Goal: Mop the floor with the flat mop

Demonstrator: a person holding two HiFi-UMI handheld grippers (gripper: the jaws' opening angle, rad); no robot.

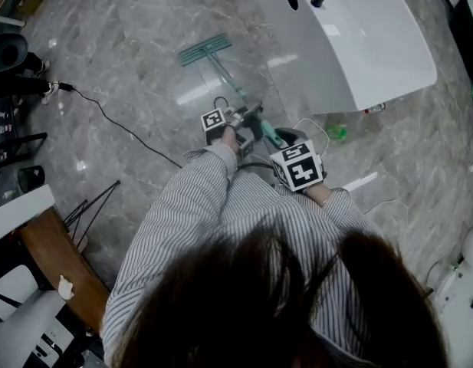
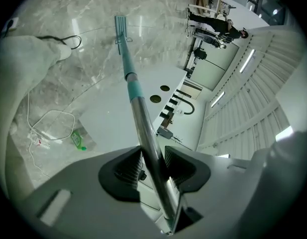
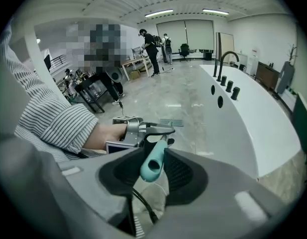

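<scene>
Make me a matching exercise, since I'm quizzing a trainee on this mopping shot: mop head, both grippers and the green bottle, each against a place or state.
1. mop head
2. left gripper
3. right gripper
4. bottle

A. shut on the teal grip
B. lying beside the white counter
C. flat on the floor, ahead of the person
D. shut on the silver shaft

Pairs: 1-C, 2-D, 3-A, 4-B.
</scene>
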